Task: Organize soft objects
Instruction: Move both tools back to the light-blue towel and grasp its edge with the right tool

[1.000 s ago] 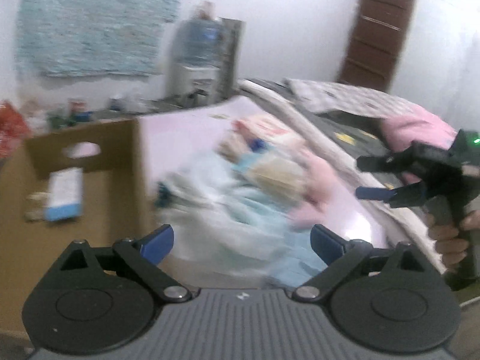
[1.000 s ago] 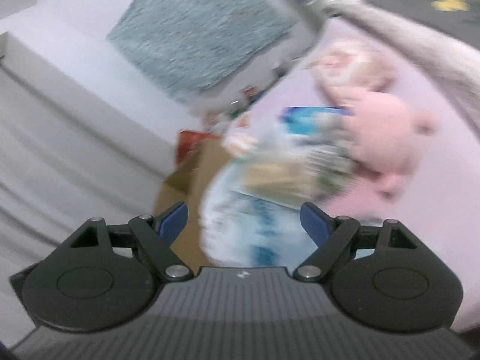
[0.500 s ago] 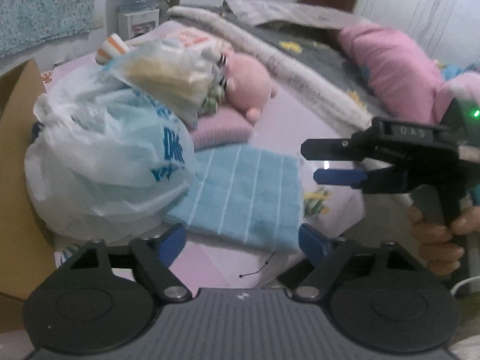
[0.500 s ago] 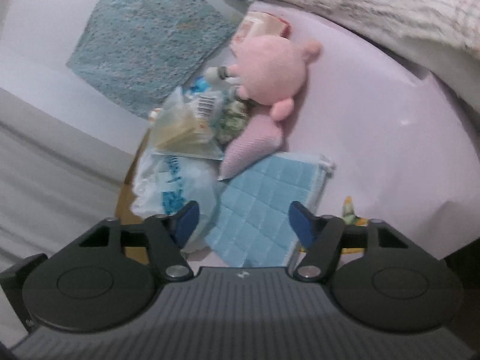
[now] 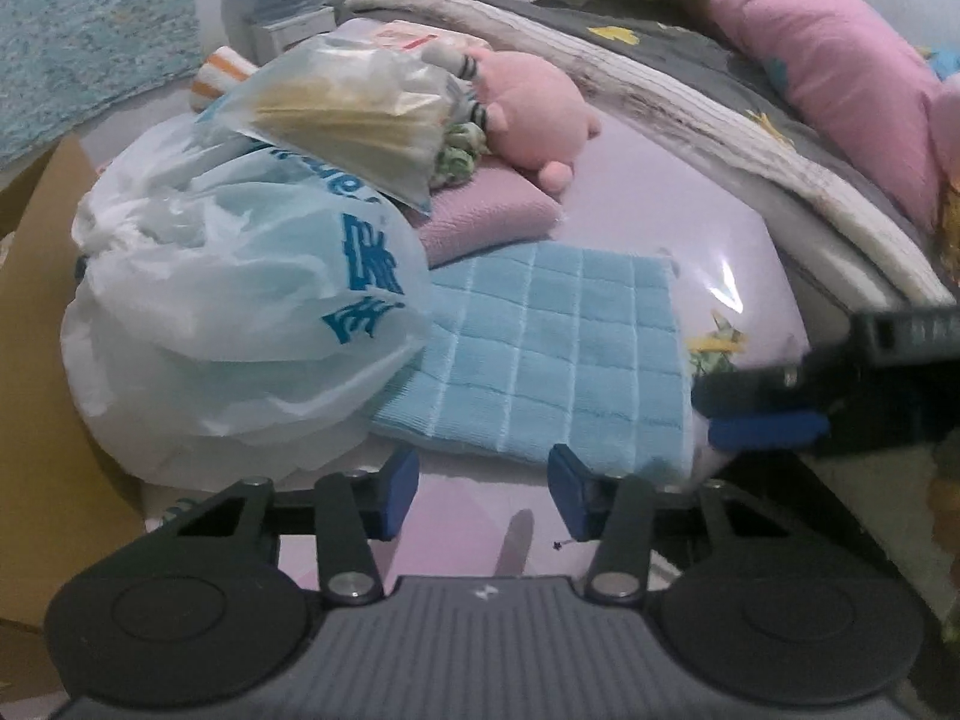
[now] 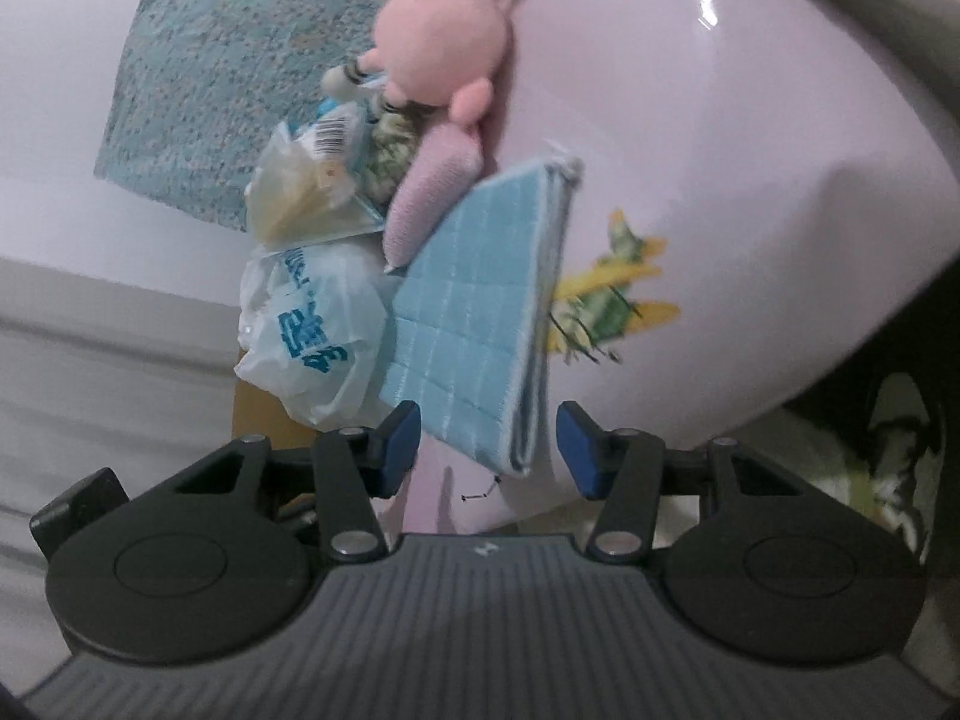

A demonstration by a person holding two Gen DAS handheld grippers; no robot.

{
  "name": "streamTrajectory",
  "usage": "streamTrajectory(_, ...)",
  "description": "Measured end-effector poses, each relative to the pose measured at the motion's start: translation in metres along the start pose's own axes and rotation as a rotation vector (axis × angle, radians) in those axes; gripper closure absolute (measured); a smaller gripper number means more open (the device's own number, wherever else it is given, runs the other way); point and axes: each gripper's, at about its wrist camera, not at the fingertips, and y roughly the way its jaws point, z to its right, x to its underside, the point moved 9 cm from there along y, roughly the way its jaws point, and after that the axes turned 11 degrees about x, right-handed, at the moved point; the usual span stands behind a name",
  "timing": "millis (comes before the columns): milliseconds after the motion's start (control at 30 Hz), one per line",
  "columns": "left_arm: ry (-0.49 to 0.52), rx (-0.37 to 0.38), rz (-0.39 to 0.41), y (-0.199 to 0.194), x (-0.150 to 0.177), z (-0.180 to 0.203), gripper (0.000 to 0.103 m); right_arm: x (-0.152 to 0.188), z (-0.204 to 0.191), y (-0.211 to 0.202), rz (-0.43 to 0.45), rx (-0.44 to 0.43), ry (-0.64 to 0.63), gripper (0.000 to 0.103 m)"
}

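Both hand-held grippers, our left [image 5: 483,483] and right [image 6: 487,444], gape empty before the folded blue towel [image 5: 558,354] (beside the white plastic bag [image 5: 240,312]) on the pink sheet [image 5: 660,198].

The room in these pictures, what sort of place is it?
Most likely a bedroom. A pink pillow and rumpled blankets lie along the far side, a pink stuffed toy rests on a pink sheet, and a folded blue towel lies beside a plastic bag.

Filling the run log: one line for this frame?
left gripper: open, empty | right gripper: open, empty | target: folded light-blue quilted cloth, at both | white plastic bag beside it
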Motion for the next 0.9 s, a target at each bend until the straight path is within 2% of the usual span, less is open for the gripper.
streamTrajectory(67,0.001,0.002,0.016,-0.001,-0.003,0.0,0.055,0.005,0.003,0.006,-0.015,-0.007,0.018,0.054)
streamTrajectory(200,0.027,-0.059,0.025,0.005,-0.01,-0.002,0.059,0.008,0.0,0.016,-0.022,-0.024,0.034,0.055)
streamTrajectory(233,0.025,-0.073,0.025,0.008,-0.011,-0.003,0.06,0.008,-0.001,0.015,-0.021,-0.025,0.03,0.058)
streamTrajectory(300,0.022,-0.088,0.02,0.014,-0.015,-0.005,0.065,0.01,-0.004,0.014,-0.021,-0.028,0.018,0.074)
streamTrajectory(367,0.026,-0.1,0.029,0.017,-0.018,-0.005,0.066,0.012,-0.004,0.017,-0.034,-0.014,0.02,0.074)
streamTrajectory(500,0.04,-0.131,0.031,0.024,-0.02,-0.007,0.069,0.013,-0.006,0.024,-0.037,-0.044,0.024,0.081)
streamTrajectory(533,0.037,-0.131,0.024,0.027,-0.019,-0.008,0.069,0.013,-0.007,0.025,-0.03,-0.046,0.018,0.086)
streamTrajectory(633,0.018,-0.123,0.008,0.034,-0.017,-0.012,0.069,0.013,-0.008,0.027,-0.001,-0.059,0.004,0.092)
streamTrajectory(800,0.018,-0.071,-0.016,0.039,-0.014,-0.008,0.071,0.014,-0.008,0.014,0.017,-0.141,0.022,0.095)
streamTrajectory(900,0.034,-0.03,-0.028,0.04,-0.012,0.002,0.071,0.013,-0.005,0.005,0.028,-0.149,0.012,0.095)
